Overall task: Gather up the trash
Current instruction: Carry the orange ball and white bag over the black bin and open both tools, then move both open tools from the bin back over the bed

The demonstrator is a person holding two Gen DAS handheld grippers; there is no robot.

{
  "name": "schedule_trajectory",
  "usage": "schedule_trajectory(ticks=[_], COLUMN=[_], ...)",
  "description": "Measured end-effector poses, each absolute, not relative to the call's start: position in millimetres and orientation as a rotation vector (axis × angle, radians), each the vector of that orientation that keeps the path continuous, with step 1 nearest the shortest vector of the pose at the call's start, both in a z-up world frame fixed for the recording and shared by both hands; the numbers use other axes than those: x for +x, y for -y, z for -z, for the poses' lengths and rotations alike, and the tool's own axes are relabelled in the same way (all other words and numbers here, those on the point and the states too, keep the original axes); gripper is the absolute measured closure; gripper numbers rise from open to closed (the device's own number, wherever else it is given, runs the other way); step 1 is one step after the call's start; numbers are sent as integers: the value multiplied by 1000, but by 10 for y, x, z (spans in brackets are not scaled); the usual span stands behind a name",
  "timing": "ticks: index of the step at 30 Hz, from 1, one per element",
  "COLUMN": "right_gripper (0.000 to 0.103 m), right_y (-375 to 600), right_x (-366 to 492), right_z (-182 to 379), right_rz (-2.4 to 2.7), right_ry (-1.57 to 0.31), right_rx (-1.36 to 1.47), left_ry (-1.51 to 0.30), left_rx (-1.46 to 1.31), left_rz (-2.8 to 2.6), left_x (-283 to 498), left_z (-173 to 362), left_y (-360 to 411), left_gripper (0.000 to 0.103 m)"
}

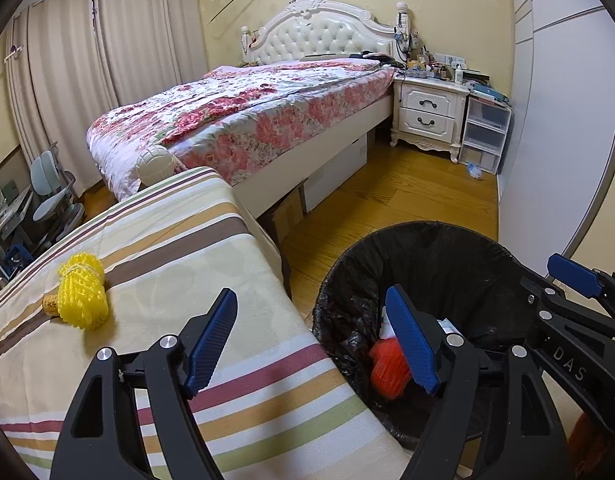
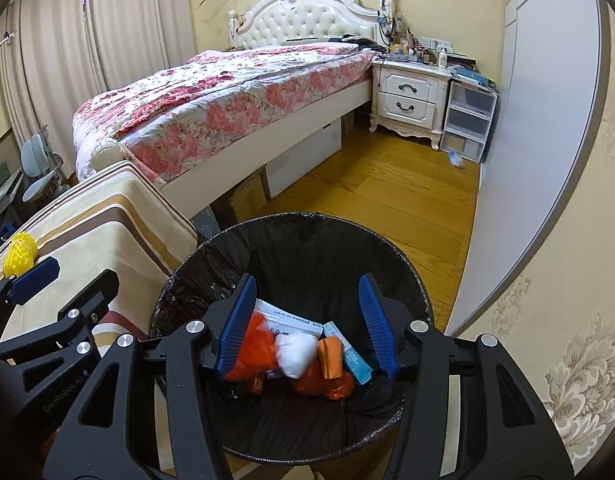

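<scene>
A black-lined trash bin (image 2: 307, 218) stands on the floor beside a table with a striped cloth (image 1: 167, 240). My right gripper (image 2: 307, 322) hangs open over the bin's mouth with nothing pressed between its blue pads. Below it in the bin lie an orange net (image 2: 251, 344), a white wad (image 2: 295, 352), an orange wrapper (image 2: 331, 356) and a small blue-and-white box (image 2: 357, 362). My left gripper (image 1: 313, 340) is open and empty, straddling the table edge and the bin rim (image 1: 427, 227). A yellow foam net (image 1: 83, 296) and a cork (image 1: 49, 304) rest on the cloth to the left.
A bed with a floral quilt (image 1: 247, 112) stands behind the table, with cardboard boxes (image 1: 287, 212) under it. A white nightstand (image 1: 427, 112) and plastic drawers (image 1: 485, 132) stand at the far wall. A wardrobe door (image 2: 539, 120) bounds the right. Wood floor (image 2: 387, 200) lies between.
</scene>
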State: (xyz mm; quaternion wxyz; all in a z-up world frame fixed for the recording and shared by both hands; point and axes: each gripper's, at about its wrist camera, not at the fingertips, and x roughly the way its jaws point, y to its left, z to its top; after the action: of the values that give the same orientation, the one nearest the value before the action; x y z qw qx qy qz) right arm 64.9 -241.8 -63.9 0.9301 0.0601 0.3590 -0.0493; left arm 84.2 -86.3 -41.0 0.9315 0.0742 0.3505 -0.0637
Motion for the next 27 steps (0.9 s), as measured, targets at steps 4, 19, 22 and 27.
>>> schedule_trajectory(ticks=[4, 19, 22, 27], right_gripper=[49, 45, 45, 45], right_y=[2358, 1478, 1230, 809], right_x=[628, 547, 534, 521], right_z=[618, 577, 563, 536], right_rz=[88, -118, -172, -256], right_ry=[-733, -758, -764, -768], right_rx=[123, 56, 30, -20], left_ry=[-708, -730, -730, -734], left_rx=[142, 70, 65, 38], left_rz=[109, -99, -151, -231], left_x=[786, 460, 404, 332], left_z=[371, 396, 404, 421], left_y=[734, -324, -564, -966], left_gripper=[28, 28, 28, 28])
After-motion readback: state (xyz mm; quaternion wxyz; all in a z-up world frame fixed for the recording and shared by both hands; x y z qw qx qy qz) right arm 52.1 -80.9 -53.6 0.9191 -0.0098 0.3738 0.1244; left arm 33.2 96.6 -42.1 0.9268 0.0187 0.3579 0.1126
